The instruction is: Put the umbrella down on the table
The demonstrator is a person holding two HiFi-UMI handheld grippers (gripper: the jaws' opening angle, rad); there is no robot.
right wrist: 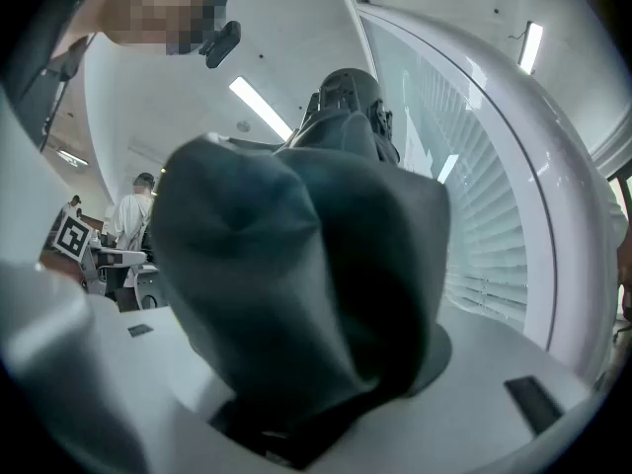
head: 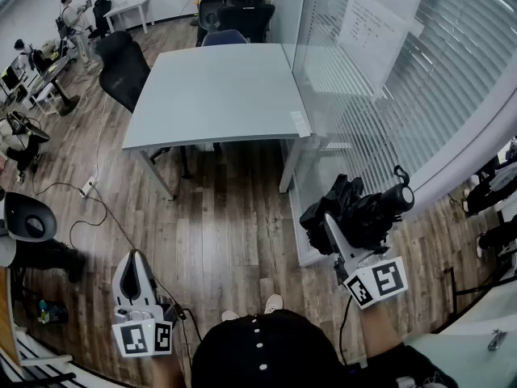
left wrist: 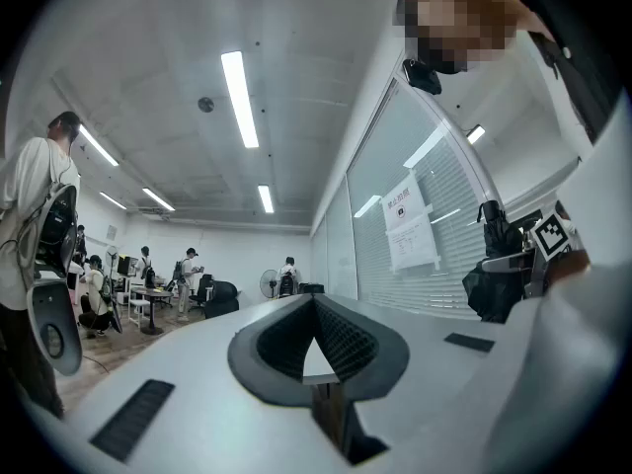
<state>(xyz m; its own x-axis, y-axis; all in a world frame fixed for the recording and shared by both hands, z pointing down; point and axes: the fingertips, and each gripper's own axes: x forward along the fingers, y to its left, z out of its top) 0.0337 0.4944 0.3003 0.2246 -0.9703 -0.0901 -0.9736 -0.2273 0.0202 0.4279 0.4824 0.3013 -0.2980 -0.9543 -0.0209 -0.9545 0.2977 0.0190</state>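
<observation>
Jaws of the right gripper (head: pixel 346 231) stand wide and clamp the umbrella (head: pixel 359 208), which fills the whole gap between them in the right gripper view. It is a short, folded, black umbrella. Its cloth is loose and bunched into soft lobes around the gripper, and a stubby round end (head: pixel 397 196) with a small loop sticks out beyond the jaws, up and to the right in the head view. It is held in the air over the wooden floor (head: pixel 218 225), level, touching nothing but the gripper.

Across the body from it, the left gripper (head: pixel 134 259) is low and holds nothing; its jaws are closed together at the tips, as its own view shows.

Just beside the right gripper, on its outer side, runs a glass wall (head: pixel 388 71) with blinds behind it and a paper notice (head: pixel 371 23) stuck on it. Ahead of the right gripper and off to its left, well apart, stands the pale grey table (head: pixel 214 87). Its near edge faces the grippers, and its near right corner lies close to the glass. A black office chair (head: pixel 121 67) is at its left edge and more chairs (head: pixel 242 14) at its far end. Open floor lies between the grippers and the table, and a cable (head: pixel 97 208) trails over the boards ahead of the left gripper.
</observation>
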